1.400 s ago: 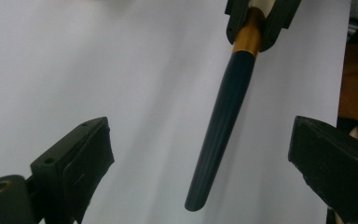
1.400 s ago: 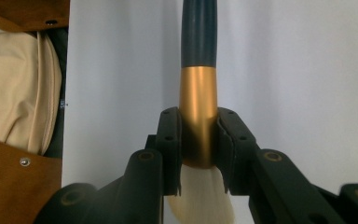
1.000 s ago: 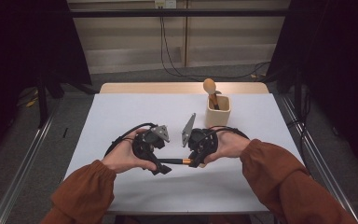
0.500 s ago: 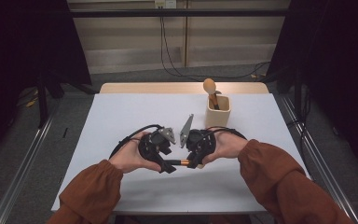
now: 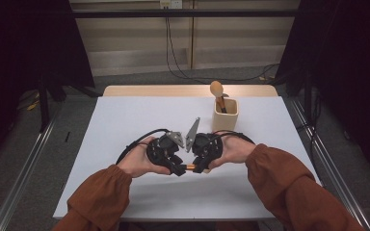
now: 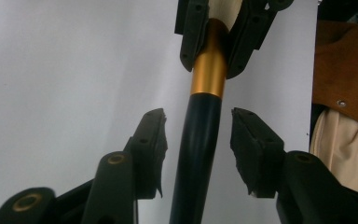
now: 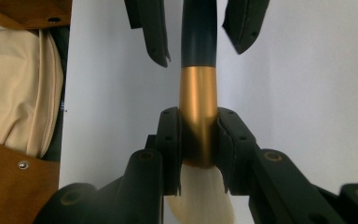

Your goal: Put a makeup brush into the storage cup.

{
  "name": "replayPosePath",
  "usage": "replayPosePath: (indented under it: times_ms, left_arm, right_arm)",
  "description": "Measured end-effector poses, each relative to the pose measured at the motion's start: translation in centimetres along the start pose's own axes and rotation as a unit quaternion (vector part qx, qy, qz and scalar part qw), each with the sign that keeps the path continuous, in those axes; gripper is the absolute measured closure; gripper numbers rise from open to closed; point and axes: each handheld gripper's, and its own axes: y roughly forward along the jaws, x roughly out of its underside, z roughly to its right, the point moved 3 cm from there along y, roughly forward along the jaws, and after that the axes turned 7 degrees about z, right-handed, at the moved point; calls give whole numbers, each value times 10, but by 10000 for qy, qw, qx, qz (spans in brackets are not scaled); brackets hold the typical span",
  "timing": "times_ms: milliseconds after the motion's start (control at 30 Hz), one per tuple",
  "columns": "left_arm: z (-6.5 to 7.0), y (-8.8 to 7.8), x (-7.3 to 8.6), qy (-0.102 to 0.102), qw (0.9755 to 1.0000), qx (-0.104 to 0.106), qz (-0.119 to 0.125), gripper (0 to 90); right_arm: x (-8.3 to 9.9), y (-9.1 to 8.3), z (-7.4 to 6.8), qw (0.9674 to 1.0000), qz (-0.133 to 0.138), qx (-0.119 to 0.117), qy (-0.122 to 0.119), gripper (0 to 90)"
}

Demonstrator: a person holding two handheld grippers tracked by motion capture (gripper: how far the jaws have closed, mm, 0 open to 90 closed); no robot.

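The right gripper (image 7: pixel 199 140) pinches the gold-ferruled, dark-handled makeup brush (image 6: pixel 200 140) level above the white table (image 5: pixel 125 120) – steadying it as the left gripper (image 6: pixel 198 140), jaws just closing yet short of its handle, takes over.

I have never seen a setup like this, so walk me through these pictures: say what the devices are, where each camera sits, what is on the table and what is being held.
A person in rust-coloured sleeves holds a hand-operated two-jaw gripper in each hand: the left gripper and the right gripper.

The high view looks down from above the person's side of the white table. The other two pictures come from cameras riding on each gripper, looking along its black jaws.

At the far side stands a cream cup with a wooden utensil in it.

Between the grippers is a makeup brush: dark handle, gold band, pale bristles. The right gripper is clamped on the gold band. The left gripper's jaws have just been closing around the handle, with gaps on both sides.
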Motion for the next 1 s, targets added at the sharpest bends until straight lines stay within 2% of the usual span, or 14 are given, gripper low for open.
replayPosePath:
  times_ms: [33, 67, 100, 133, 167, 200, 267, 433, 533, 667, 767, 833, 900, 1000]
  left_arm:
    - [1, 2, 0, -50, 10000, -15, 70, 579]
    - [-2, 0, 0, 122, 9999, 37, -95, 598]
    - [-2, 0, 0, 135, 9998, 74, -110, 614]
    - [0, 3, 0, -7, 10000, 84, 26, 630]
    - [0, 3, 0, -26, 10000, 59, 26, 648]
    - [-1, 2, 0, 60, 9999, 102, -18, 664]
    - [-1, 2, 0, 20, 10000, 86, 35, 687]
    - [-1, 3, 1, -18, 9999, 41, 139, 699]
    - [-1, 3, 2, 7, 9999, 103, 84, 705]
    - [0, 4, 4, 65, 9999, 94, 7, 717]
    - [-1, 4, 4, 88, 9997, 204, -48, 725]
    - [-1, 4, 4, 35, 9997, 221, -72, 726]
    - [-2, 3, 4, 33, 9997, 219, -77, 721]
    - [-3, 3, 5, -57, 9997, 205, -88, 712]
  right_arm:
    - [0, 0, 0, 10000, 4, -10, 2, 722]
    - [0, 1, 0, 10000, 26, 3, -21, 723]
    - [0, 1, 0, 10000, 8, -12, -6, 722]
    - [0, 1, 1, 10000, 55, 11, -67, 722]
    - [0, 1, 0, 10000, 8, -11, 2, 722]
    - [-1, 2, 3, 9997, 129, -31, -202, 723]
    - [-1, 2, 2, 9998, 119, -19, -174, 723]
    - [-1, 0, -1, 10000, 25, 0, -26, 722]
    - [-1, 0, -2, 10000, 18, 38, 23, 722]
    - [-1, 1, -2, 10000, -6, 18, -63, 721]
    - [-1, 2, -2, 9999, -15, 23, -119, 721]
    - [-2, 4, 0, 9997, 59, 79, -210, 721]
    - [-2, 3, -2, 9999, -6, 46, -122, 721]
    - [-2, 2, -1, 9998, 47, -33, -174, 722]
